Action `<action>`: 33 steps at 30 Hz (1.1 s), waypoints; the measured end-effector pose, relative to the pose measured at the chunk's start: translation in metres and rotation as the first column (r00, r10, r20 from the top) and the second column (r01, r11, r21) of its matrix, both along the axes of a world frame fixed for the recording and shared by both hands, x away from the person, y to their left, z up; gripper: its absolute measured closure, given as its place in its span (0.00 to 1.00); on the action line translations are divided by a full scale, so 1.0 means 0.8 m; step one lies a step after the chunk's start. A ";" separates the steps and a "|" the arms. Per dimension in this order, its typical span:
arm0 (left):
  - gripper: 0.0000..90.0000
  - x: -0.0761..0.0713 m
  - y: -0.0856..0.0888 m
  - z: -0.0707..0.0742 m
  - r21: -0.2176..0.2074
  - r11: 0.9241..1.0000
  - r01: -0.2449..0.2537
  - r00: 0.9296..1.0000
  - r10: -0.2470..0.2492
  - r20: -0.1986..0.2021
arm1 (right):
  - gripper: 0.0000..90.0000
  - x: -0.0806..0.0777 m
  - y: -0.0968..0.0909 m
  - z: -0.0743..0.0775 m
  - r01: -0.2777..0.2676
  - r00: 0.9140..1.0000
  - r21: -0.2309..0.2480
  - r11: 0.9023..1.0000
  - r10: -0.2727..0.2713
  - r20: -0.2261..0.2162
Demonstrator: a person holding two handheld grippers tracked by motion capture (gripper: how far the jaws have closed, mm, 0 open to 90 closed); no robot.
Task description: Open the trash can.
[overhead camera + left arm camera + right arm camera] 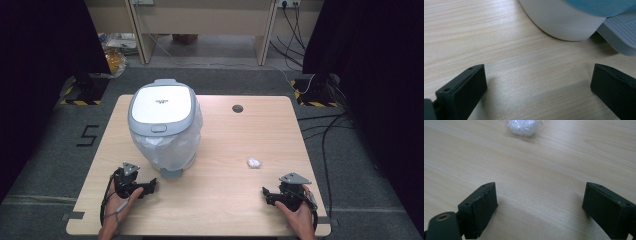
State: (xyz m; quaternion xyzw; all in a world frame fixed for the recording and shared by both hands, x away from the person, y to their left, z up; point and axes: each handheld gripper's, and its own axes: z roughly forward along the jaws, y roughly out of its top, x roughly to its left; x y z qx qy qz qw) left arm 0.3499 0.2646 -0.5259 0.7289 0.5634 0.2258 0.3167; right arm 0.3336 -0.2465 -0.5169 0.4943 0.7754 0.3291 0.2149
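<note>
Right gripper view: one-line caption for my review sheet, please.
Open right gripper low over the wooden table, its jaws apart with nothing between them, pointing toward a crumpled white wad ahead.

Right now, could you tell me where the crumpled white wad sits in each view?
High view: crumpled white wad right of centre on the wooden table.
Left gripper view: not in it.
Right gripper view: top centre, beyond the open jaws.
Shared landmark: the table's pale wood grain.

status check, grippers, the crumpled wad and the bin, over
Left gripper open, empty, near bin pedal. Right gripper open, empty, facing the wad. Bin lid shut. Bare table between right gripper and wad.
</note>
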 end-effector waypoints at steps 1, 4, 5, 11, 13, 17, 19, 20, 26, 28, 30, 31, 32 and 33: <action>0.00 0.000 0.000 0.000 0.000 1.000 0.001 1.000 -0.001 0.000 | 0.14 0.000 0.000 0.000 0.001 1.000 0.000 1.000 -0.001 0.000; 0.00 0.000 0.000 0.000 -0.003 1.000 0.007 1.000 -0.007 -0.001 | 0.13 0.001 0.000 0.000 0.001 1.000 0.000 1.000 -0.001 -0.004; 0.00 0.000 0.001 0.000 -0.008 1.000 0.008 1.000 -0.008 0.001 | 0.13 0.001 0.001 0.000 0.002 1.000 0.000 1.000 -0.002 -0.004; 0.05 -0.002 0.005 0.002 -0.052 0.999 -0.001 1.000 0.002 0.012 | 0.12 0.002 0.001 0.000 -0.001 1.000 -0.001 1.000 0.000 -0.004; 0.09 -0.003 0.003 0.004 -0.065 0.998 -0.002 1.000 0.003 0.021 | 0.12 0.003 0.000 0.000 -0.009 1.000 -0.008 1.000 0.009 0.003; 0.13 -0.006 0.000 0.012 -0.098 0.995 0.010 0.999 -0.007 0.037 | 0.12 0.002 0.001 0.000 -0.001 1.000 -0.002 1.000 0.001 -0.004; 0.18 -0.006 -0.002 0.015 -0.099 0.995 0.010 0.999 -0.005 0.050 | 0.12 0.002 0.001 0.000 -0.001 1.000 -0.002 1.000 0.001 -0.004; 0.15 -0.007 -0.002 0.016 -0.112 0.994 0.011 0.998 -0.005 0.060 | 0.12 0.002 0.001 0.000 -0.001 1.000 -0.001 1.000 0.001 -0.004; 0.17 -0.005 -0.008 0.019 -0.150 0.989 0.014 0.997 -0.003 0.076 | 0.12 0.003 0.000 0.000 -0.005 1.000 -0.005 1.000 0.005 0.000; 0.16 -0.004 -0.010 0.020 -0.154 0.988 0.016 0.997 -0.004 0.077 | 0.12 0.003 0.000 0.000 -0.005 1.000 -0.005 1.000 0.005 0.000; 0.16 -0.003 -0.013 0.021 -0.164 0.986 0.017 0.997 -0.003 0.080 | 0.12 0.003 0.000 0.000 -0.004 1.000 -0.005 1.000 0.004 -0.001; 0.16 -0.003 -0.015 0.022 -0.175 0.984 0.018 0.997 -0.004 0.082 | 0.12 0.003 0.000 0.000 -0.005 1.000 -0.005 1.000 0.005 0.000; 0.16 -0.001 -0.018 0.023 -0.182 0.983 0.021 0.996 -0.006 0.085 | 0.12 0.003 0.000 0.000 -0.005 1.000 -0.004 1.000 0.005 -0.001; 0.16 -0.001 -0.018 0.023 -0.182 0.983 0.021 0.996 -0.006 0.085 | 0.12 0.003 0.000 0.000 -0.005 1.000 -0.004 1.000 0.005 -0.001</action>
